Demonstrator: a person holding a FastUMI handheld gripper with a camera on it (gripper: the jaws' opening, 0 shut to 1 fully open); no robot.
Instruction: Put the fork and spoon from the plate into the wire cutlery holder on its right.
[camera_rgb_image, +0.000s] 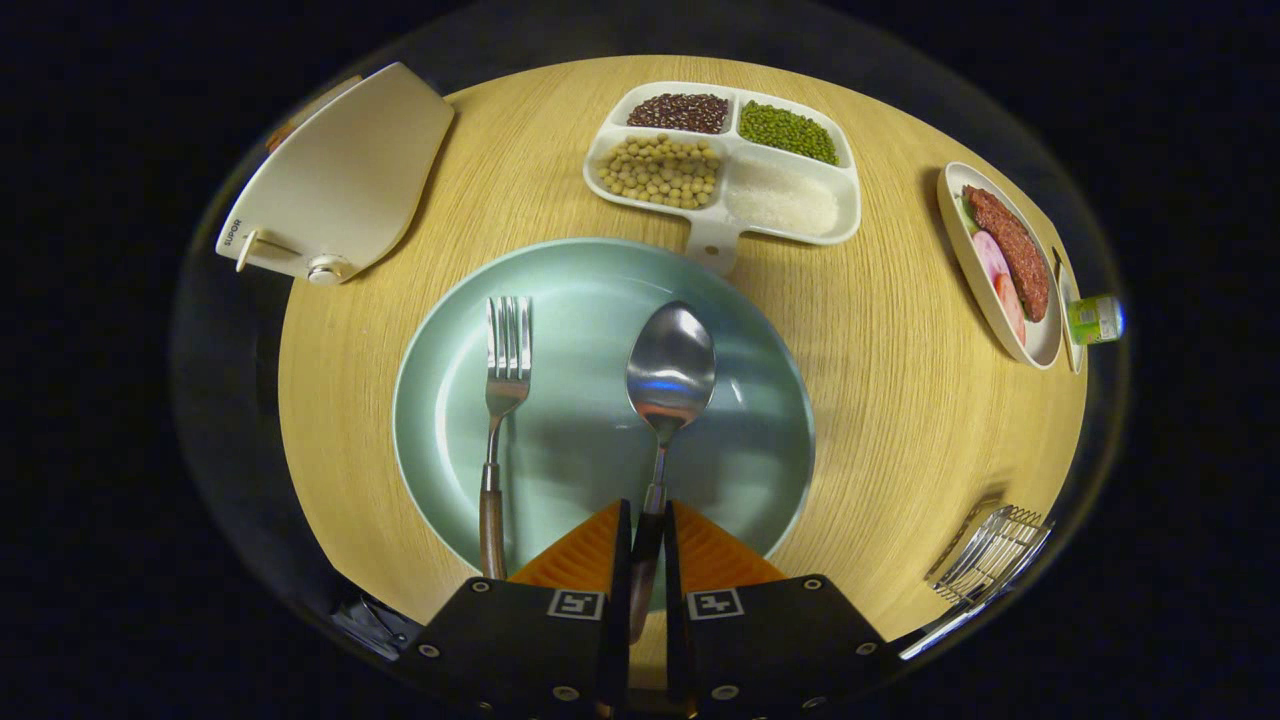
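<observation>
A pale green plate (740, 470) lies on the round wooden table, just ahead of my fingers. On it rest a fork (503, 400) to the left and a spoon (668, 385) to the right, both with dark wooden handles pointing toward me. My gripper (647, 530) is shut on the spoon's handle, which runs back between the two fingers. The fork's handle lies just left of the left finger, untouched. The wire cutlery holder (985, 555) stands at the table's near right edge, to the right of the plate.
Beyond the plate sits a white divided tray (712, 240) with beans and grains. A cream appliance (340, 180) lies at the far left. At the far right an oval dish (960, 240) holds sliced meat, with a small green can (1095, 320) beside it.
</observation>
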